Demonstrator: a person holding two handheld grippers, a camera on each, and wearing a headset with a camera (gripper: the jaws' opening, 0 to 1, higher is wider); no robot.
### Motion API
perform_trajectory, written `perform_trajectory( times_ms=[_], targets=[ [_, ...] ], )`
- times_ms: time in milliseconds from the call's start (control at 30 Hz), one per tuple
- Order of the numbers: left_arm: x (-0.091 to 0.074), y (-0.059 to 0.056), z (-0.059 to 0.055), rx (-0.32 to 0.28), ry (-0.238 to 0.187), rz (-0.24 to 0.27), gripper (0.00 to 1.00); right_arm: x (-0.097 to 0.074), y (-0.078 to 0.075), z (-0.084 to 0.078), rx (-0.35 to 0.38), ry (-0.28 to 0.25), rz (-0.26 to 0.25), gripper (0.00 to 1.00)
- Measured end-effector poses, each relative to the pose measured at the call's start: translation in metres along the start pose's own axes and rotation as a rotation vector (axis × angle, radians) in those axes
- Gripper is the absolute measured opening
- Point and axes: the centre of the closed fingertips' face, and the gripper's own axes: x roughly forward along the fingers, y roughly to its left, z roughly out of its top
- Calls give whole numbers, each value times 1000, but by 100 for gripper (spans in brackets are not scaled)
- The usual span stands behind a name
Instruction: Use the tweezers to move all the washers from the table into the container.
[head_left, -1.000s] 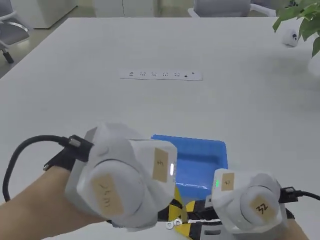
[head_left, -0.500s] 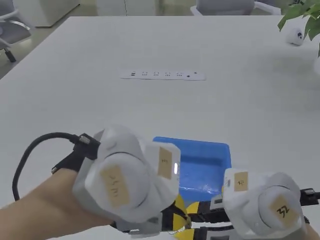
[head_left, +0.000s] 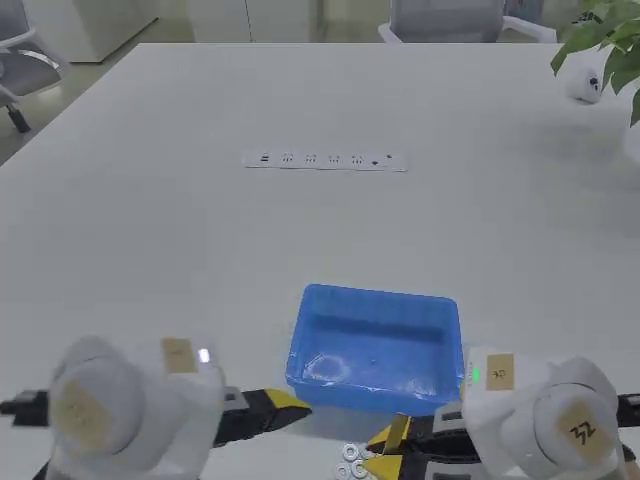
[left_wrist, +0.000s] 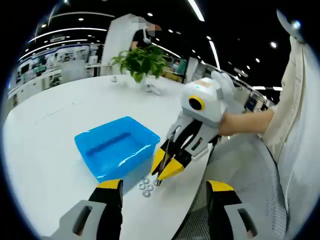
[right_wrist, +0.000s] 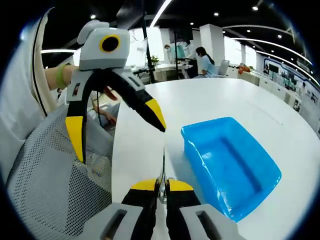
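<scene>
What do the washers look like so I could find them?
Find the big white table, then the blue container near its front edge. Just outside the container's near wall lies a little cluster on the tabletop. Those are the washers: tiny flat silver rings, far smaller than anything around them.

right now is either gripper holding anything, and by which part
The right gripper holds the tweezers by their rear end; the left gripper holds nothing.
</scene>
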Motion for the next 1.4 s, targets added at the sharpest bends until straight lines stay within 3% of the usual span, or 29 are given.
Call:
perform_trajectory(
  times_ms=[100,133,167,200,233,367,433,500,567,767,1000,1167,1400],
  targets=[
    [-18,13,5,-95,-134,106,87,-5,-4,4,81,-39,-20,2],
    [-28,23,6,-105,-176,178,89,-9,-5,8,113,-65,-17,2],
    [-35,31,6,-97,-183,229,90,-13,-6,12,138,-86,-16,2],
    [-39,36,8,-59,-177,265,90,-16,-9,15,143,-94,-24,2],
    [-45,43,17,-3,-198,317,91,-22,-10,19,154,-106,-27,2],
    [-50,44,32,38,-276,382,99,-38,-18,34,171,-148,-52,2],
    [-49,42,30,55,-268,395,99,-45,-22,42,170,-163,-63,1],
    [-49,47,30,136,-249,436,99,-51,-25,48,176,-171,-63,1],
    [-46,48,27,146,-223,435,99,-54,-30,51,149,-175,-84,1],
    [-49,48,30,151,-242,441,94,-47,-40,41,127,-150,-120,0],
    [-53,54,29,115,-252,449,89,-51,-44,37,172,-192,-161,1],
    [-53,55,25,117,-229,459,86,-48,-45,37,245,-232,-137,1],
    [-48,54,20,142,-195,449,85,-32,-39,25,278,-211,-107,2]
  ],
)
